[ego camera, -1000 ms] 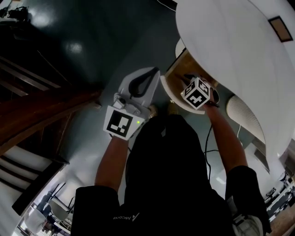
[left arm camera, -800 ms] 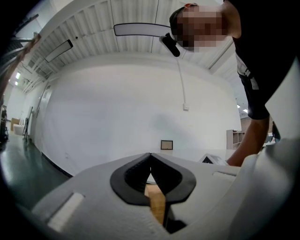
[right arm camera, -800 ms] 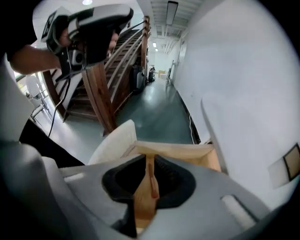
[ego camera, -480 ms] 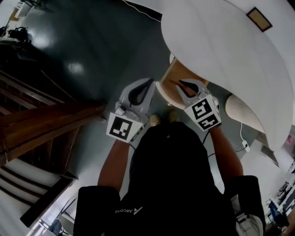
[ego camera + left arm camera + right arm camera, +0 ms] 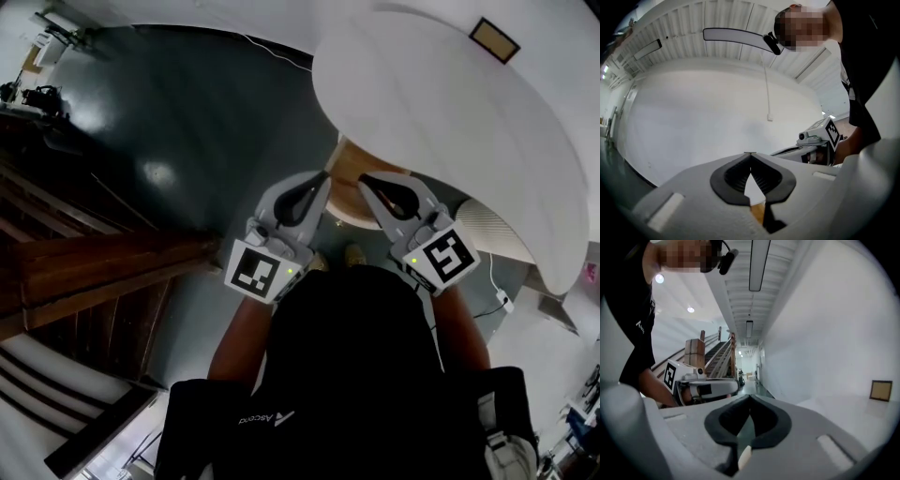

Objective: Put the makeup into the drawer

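Note:
No makeup shows in any view. A wooden drawer (image 5: 343,184) pokes out a little from under the white round table (image 5: 441,112). My left gripper (image 5: 322,176) and right gripper (image 5: 365,181) sit side by side just in front of the drawer, tips pointing at it, both shut with nothing between the jaws. In the left gripper view the left gripper (image 5: 750,154) has its black pads meeting at the tip, and the right gripper (image 5: 820,139) shows at the right. The right gripper view shows the right gripper (image 5: 750,397) shut too, with the left gripper (image 5: 703,386) beside it.
A wooden staircase (image 5: 94,272) runs along the left over the dark glossy floor (image 5: 178,112). A white ribbed round object (image 5: 489,221) and a cable with a plug (image 5: 499,296) lie to the right. A small brown frame (image 5: 493,39) rests on the table.
The right gripper has come back out of the drawer and now sits beside the left one. Less of the drawer shows under the table than one second ago.

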Tool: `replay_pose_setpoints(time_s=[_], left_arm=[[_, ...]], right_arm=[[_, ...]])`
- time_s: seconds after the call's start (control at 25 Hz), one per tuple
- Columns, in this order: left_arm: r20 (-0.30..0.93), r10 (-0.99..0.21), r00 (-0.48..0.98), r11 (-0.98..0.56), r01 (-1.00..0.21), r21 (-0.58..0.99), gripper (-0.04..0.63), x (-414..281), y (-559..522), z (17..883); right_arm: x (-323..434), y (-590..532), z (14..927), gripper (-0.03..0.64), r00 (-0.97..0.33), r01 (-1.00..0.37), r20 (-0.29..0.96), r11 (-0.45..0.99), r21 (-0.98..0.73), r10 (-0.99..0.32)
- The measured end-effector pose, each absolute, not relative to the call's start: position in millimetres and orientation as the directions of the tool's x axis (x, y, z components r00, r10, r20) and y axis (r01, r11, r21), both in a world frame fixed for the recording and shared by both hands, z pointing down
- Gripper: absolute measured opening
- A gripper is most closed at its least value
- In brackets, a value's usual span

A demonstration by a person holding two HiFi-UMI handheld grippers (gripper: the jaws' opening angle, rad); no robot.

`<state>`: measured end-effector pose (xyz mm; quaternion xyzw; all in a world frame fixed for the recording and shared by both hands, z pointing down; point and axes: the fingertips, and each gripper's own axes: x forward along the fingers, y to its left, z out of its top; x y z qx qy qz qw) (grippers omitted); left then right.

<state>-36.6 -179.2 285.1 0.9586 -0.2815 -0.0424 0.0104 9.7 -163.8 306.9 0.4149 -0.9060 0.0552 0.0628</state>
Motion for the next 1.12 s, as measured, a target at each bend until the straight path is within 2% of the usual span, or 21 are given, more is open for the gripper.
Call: replay_pose_setpoints(time_s=[0.12,0.32,1.12], left_arm=[[-0.093,-0.510,0.855,-0.860,-0.509,0.030,0.011,-28.8,-170.9,270.9],[-0.109,-0.477,0.872,-0.878,-0.480,0.005,0.011,-21.6,-162.1,253.1],[-0.118,-0.469,0.875,-0.880,-0.474,-0.017,0.011,-17.1,-159.4,242.6]], right_arm=[[11.7,-155.6,280.1,0.003,-0.658,-0.752,0.045,0.655,-0.067,-0.751],[16.1,-146.5,251.9,0.003,-0.641,-0.764,-0.067,0.644,-0.043,-0.765],[29.9,-142.0,244.6,0.003,-0.623,-0.778,-0.087,0.627,-0.029,-0.777]])
